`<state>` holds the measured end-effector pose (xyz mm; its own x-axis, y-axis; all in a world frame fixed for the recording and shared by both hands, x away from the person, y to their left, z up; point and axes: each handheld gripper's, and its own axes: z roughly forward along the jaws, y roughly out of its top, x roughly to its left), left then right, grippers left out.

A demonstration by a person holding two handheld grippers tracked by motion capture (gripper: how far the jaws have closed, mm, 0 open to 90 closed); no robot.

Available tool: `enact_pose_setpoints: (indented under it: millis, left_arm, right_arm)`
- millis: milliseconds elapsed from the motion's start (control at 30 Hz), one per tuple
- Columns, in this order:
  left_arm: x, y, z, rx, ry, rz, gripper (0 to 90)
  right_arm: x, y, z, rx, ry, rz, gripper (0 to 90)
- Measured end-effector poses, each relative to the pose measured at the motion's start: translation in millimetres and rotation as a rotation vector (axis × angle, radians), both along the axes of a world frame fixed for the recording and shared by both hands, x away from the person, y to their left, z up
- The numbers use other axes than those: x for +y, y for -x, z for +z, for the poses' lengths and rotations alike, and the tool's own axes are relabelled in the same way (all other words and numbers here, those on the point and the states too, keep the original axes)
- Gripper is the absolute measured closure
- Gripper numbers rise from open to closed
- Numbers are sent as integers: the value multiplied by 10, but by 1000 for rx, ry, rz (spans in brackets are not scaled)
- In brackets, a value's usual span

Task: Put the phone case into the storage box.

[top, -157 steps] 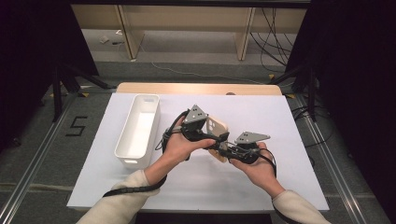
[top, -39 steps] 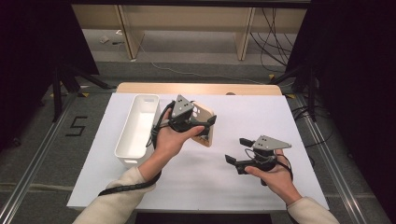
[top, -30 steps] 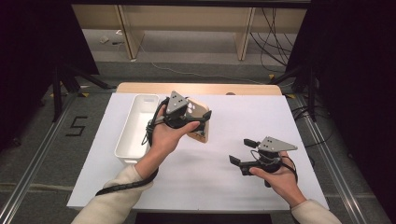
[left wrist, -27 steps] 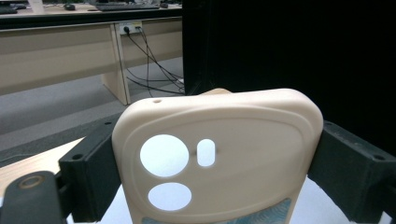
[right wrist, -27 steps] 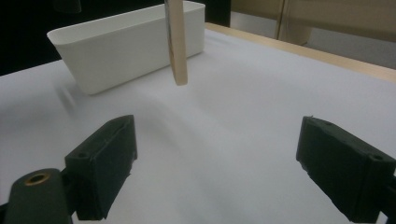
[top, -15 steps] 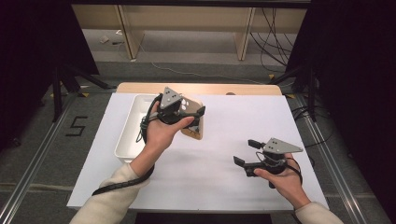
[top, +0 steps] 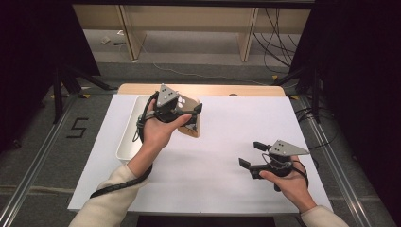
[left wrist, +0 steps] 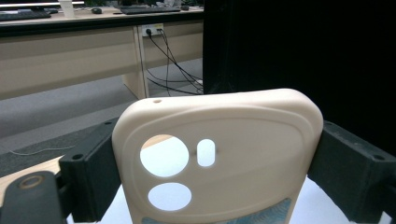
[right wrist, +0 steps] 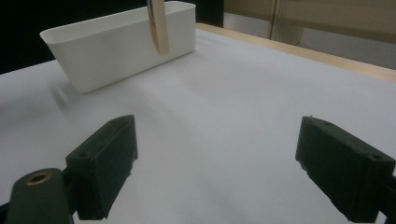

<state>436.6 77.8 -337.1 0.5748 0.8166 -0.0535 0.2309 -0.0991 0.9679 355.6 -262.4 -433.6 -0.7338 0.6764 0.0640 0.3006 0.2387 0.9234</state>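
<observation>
So the left hand-held gripper (top: 189, 113) is up off the surface near the far-left part of it, clamped on a cream-coloured soft plastic phone case (top: 190, 124). In the left gripper view you can see it really well: the phone case (left wrist: 219, 154) sits square between the two black jaws, which press on its left and right edges, and its rounded top edge points away from the camera. It has two round cutouts and one small oblong slot, plus a bit of a blue-green patterned patch at the bottom edge of that picture. From the high view the case hangs just beside the long white rectangular plastic bin (top: 130, 135), on the side toward the middle of the surface, not inside it. The bin runs along the left edge of the white-covered surface (top: 246, 127), its long side following that edge.

The right hand-held gripper (top: 250, 155) is well apart from all that, low over the near-right part of the surface, jaws spread wide with nothing between them. In the right gripper view there's bare white surface (right wrist: 243, 116) between the jaws, the white bin (right wrist: 116, 44) farther off, and the edge of the case (right wrist: 158, 23) hanging down in front of the bin. Can't tell from that one whether the case touches the bin's rim.
</observation>
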Motion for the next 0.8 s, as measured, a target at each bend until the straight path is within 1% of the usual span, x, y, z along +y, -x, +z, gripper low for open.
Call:
enact_pose_setpoints:
  millis: [333, 400, 800]
  left_arm:
    - [95, -25, 53, -3, -6, 31, 107]
    - [112, -32, 61, -8, -8, 35, 107]
    - [197, -60, 85, -13, -9, 65, 107]
  right_arm:
    - [-30, 8, 1, 3, -4, -10, 137]
    - [-32, 4, -4, 0, -10, -10, 137]
    - [-25, 3, -15, 6, -7, -5, 137]
